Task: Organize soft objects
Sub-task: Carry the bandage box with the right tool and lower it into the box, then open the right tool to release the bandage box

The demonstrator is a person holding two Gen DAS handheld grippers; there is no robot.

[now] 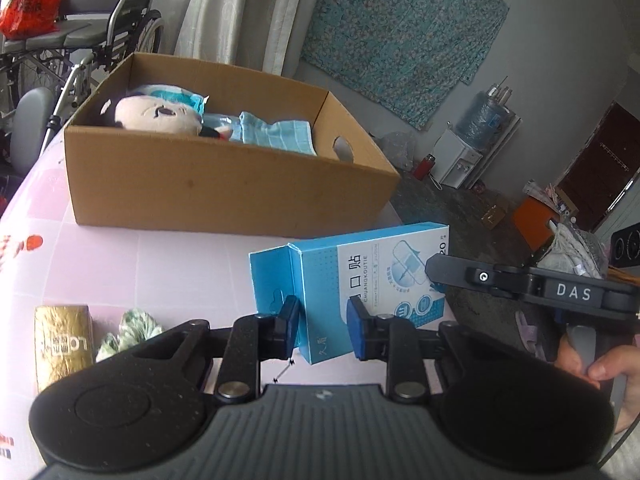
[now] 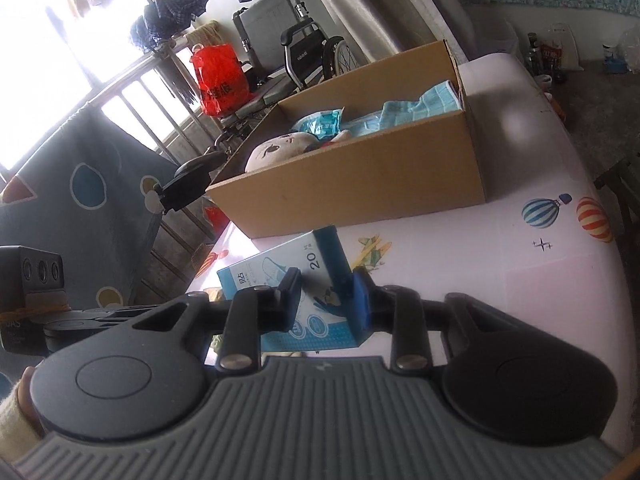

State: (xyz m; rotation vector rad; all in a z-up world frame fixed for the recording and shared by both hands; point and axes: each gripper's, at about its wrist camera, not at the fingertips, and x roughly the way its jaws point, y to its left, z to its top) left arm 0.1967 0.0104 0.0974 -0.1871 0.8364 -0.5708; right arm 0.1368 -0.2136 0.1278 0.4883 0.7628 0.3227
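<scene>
A blue box of plasters (image 1: pixel 352 280) (image 2: pixel 304 264) hangs above the pink table (image 1: pixel 120 256), gripped from both ends. My left gripper (image 1: pixel 323 330) is shut on its near end. My right gripper (image 2: pixel 325 298) is shut on the other end, and one of its fingers (image 1: pixel 448 272) shows in the left wrist view. Behind stands an open cardboard box (image 1: pixel 224 184) (image 2: pixel 360 184) holding a plush toy (image 1: pixel 156 114) (image 2: pixel 272 150), a light-blue cloth (image 1: pixel 276 136) (image 2: pixel 416 110) and a blue packet (image 2: pixel 320 122). A green-white crumpled cloth (image 1: pixel 132 330) lies on the table at the left.
A gold packet (image 1: pixel 62 344) lies beside the crumpled cloth. A wheelchair (image 1: pixel 100 36) with a red bag (image 1: pixel 36 0) stands behind the table. The table's right edge (image 1: pixel 424 208) drops to the floor, where a water dispenser (image 1: pixel 476 140) stands.
</scene>
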